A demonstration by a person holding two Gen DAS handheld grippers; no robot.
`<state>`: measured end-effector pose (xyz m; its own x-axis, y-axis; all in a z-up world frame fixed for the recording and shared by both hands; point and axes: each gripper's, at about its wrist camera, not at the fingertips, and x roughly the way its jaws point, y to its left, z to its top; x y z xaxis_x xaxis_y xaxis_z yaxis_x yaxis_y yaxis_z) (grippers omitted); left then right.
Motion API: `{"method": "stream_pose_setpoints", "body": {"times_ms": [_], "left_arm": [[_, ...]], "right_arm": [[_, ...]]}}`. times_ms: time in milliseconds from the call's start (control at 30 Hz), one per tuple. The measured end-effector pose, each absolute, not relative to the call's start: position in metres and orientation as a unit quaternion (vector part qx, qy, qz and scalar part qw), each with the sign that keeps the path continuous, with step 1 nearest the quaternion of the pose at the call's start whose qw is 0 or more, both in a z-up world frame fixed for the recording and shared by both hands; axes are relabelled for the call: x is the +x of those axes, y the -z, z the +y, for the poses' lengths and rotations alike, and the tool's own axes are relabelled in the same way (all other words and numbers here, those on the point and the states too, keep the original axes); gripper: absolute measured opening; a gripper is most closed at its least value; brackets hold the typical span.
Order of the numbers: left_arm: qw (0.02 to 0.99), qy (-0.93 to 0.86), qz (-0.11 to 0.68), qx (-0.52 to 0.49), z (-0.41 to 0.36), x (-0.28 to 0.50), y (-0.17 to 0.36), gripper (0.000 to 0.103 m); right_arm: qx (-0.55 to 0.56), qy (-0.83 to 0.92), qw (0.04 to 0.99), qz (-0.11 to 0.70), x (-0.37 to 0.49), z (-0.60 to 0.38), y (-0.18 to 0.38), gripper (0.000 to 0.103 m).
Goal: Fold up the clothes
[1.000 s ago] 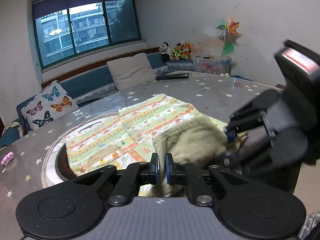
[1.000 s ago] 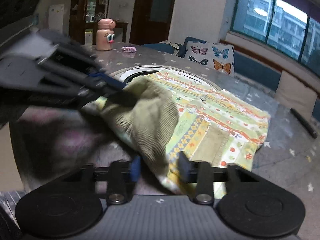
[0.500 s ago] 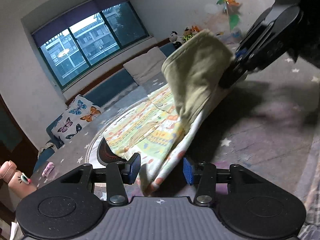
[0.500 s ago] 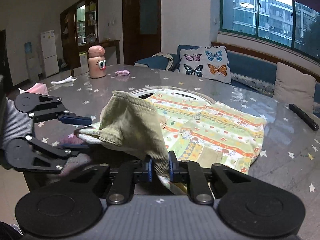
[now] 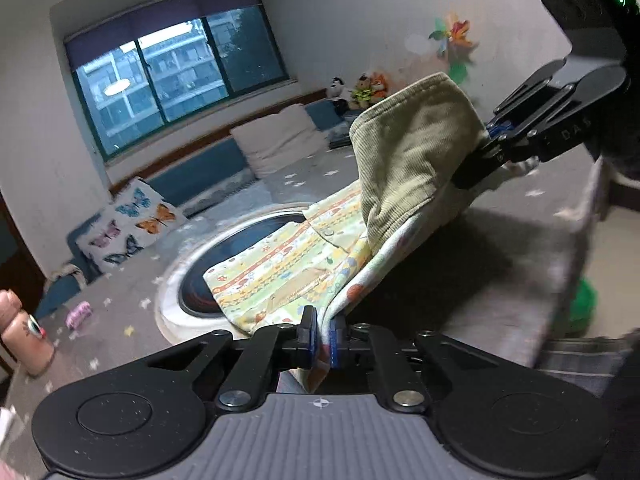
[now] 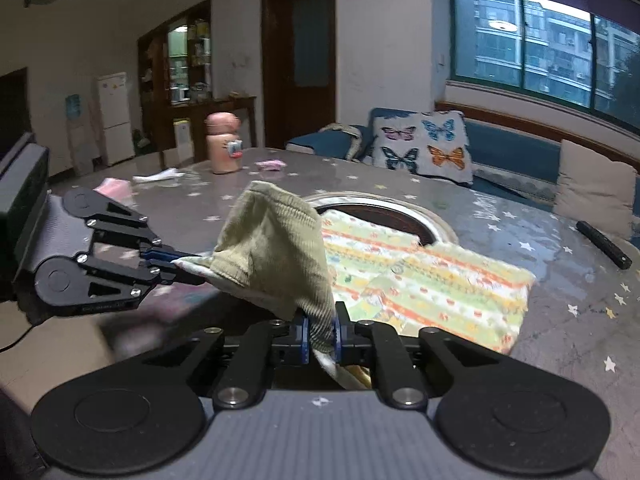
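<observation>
From the left wrist, the left gripper (image 5: 323,334) has its blue-padded jaws closing, with the white edge of a small patterned child's garment with an olive corduroy lining (image 5: 304,268) pinched between them. The cloth rises from there to the upper right, where the right gripper (image 5: 494,140) clamps the opposite part of the lifted hem, the olive side billowing between the two. The rest of the garment lies flat over the dark round inset (image 5: 208,284) of the grey star-printed table (image 5: 500,264). A butterfly-print cushion (image 5: 132,224) sits on the blue bench under the window. From the right wrist, the right gripper (image 6: 320,338) is clenched on the ribbed olive fabric, and the left gripper (image 6: 172,266) at the left bites the hem's far corner, holding it just above the tabletop. The striped yellow-orange body of the garment (image 6: 432,284) spreads flat beyond. A pink cartoon-faced bottle (image 6: 223,148) stands well behind, and a black remote (image 6: 604,244) lies at the right.
</observation>
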<state>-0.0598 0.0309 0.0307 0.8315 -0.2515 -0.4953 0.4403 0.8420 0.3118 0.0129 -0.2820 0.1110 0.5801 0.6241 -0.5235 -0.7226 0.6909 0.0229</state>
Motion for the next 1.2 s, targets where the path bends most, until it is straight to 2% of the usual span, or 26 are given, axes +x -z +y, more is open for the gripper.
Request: {"method": "stream_pose_setpoints", "body": {"times_ms": [100, 267, 533, 667, 1000, 1133, 1200], "left_arm": [[0.929, 0.201, 0.229, 0.209, 0.031, -0.088, -0.044, 0.007], [0.934, 0.204, 0.228, 0.181, 0.035, -0.092, -0.063, 0.007], [0.945, 0.191, 0.213, 0.159, 0.036, -0.035, -0.074, 0.007], [0.943, 0.183, 0.231, 0.153, 0.034, 0.009, -0.070, 0.007], [0.927, 0.149, 0.320, 0.125, 0.033, 0.123, -0.020, 0.007], [0.926, 0.133, 0.333, 0.113, 0.034, 0.138, -0.005, 0.007], [0.928, 0.125, 0.334, 0.110, 0.034, 0.142, -0.001, 0.008]], "right_arm": [[-0.095, -0.398, 0.874, 0.262, -0.012, -0.290, -0.123, 0.010], [-0.107, -0.419, 0.863, 0.263, -0.032, -0.298, -0.139, 0.009], [-0.110, -0.402, 0.873, 0.253, 0.011, -0.291, -0.154, 0.009], [-0.117, -0.389, 0.876, 0.260, 0.054, -0.284, -0.153, 0.009], [-0.113, -0.342, 0.877, 0.319, 0.165, -0.255, -0.103, 0.009], [-0.108, -0.314, 0.885, 0.328, 0.187, -0.249, -0.072, 0.012], [-0.105, -0.299, 0.890, 0.327, 0.193, -0.248, -0.060, 0.017]]}}
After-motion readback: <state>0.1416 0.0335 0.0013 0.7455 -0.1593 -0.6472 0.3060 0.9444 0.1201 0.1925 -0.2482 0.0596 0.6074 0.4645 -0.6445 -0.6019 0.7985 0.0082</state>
